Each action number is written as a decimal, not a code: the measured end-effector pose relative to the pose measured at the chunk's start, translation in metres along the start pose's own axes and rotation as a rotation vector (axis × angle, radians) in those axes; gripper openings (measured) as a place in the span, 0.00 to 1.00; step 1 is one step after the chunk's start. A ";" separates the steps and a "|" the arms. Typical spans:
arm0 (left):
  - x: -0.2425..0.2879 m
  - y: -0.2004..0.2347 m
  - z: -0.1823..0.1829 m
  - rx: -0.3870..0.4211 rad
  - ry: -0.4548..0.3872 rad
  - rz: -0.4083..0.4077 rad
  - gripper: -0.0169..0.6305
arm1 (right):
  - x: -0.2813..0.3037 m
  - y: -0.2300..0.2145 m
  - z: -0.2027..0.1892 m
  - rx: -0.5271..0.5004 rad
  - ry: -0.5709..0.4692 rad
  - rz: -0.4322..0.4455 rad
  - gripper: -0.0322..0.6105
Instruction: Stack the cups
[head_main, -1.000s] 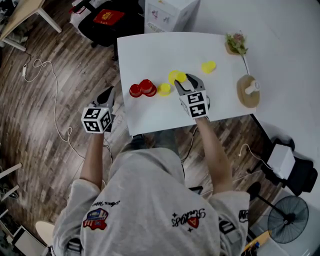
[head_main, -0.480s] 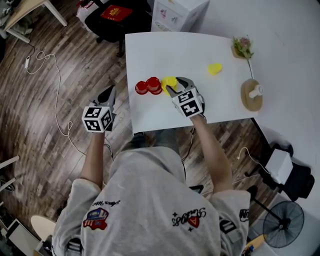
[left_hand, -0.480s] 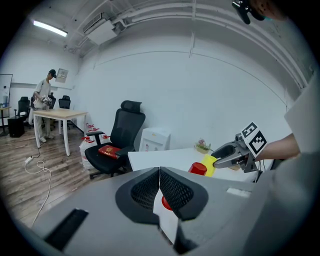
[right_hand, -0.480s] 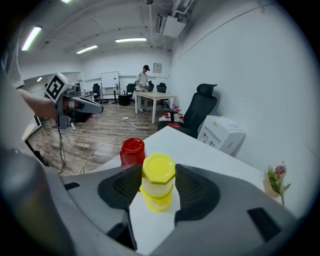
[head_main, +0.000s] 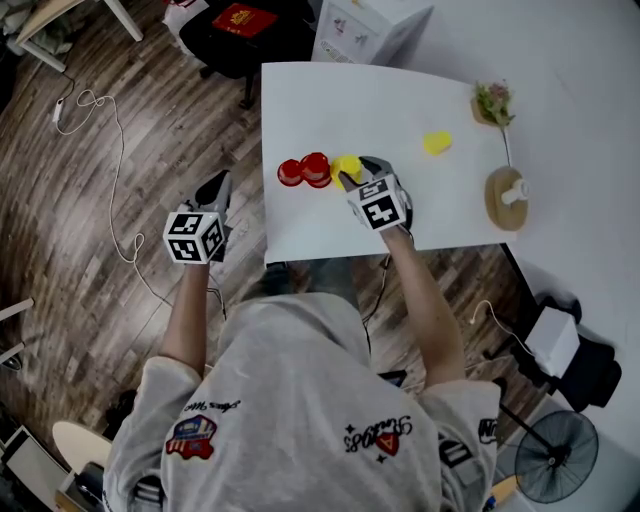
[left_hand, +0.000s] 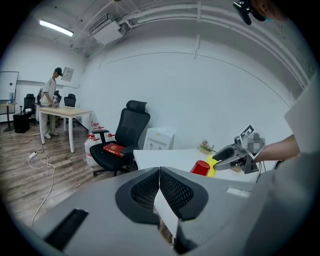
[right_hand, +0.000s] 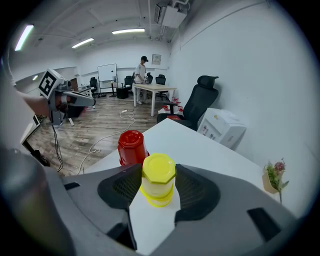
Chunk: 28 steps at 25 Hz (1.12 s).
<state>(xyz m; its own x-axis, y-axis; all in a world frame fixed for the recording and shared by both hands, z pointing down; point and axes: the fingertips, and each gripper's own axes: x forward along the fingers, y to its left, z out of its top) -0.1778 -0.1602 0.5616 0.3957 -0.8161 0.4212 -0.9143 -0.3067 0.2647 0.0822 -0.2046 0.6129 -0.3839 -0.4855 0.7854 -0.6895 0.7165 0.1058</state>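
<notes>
Yellow cups (head_main: 343, 164) partly behind right gripper (head_main: 356, 171)

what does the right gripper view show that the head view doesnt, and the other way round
Only the right gripper view: the right gripper closed on the sides of the upturned yellow cup, which looks nested over another, and a person standing at a far desk.
Only the head view: a lone yellow cup farther along the white table, and a floor fan.
Both: a red cup, that table, the left gripper, the flower sprig.
</notes>
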 end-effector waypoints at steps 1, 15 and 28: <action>-0.001 0.001 0.000 -0.002 0.000 0.001 0.04 | 0.000 0.001 0.000 -0.001 0.003 0.000 0.38; -0.003 0.003 -0.001 -0.011 -0.004 0.001 0.04 | 0.003 0.009 0.003 -0.005 -0.001 0.018 0.38; 0.004 -0.002 0.000 -0.005 0.003 -0.001 0.04 | -0.008 0.007 0.012 0.062 -0.121 0.047 0.52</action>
<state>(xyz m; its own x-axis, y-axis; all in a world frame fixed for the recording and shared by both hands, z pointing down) -0.1749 -0.1626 0.5628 0.3967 -0.8143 0.4237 -0.9135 -0.3048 0.2693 0.0729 -0.2017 0.5999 -0.4855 -0.5115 0.7090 -0.7041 0.7095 0.0298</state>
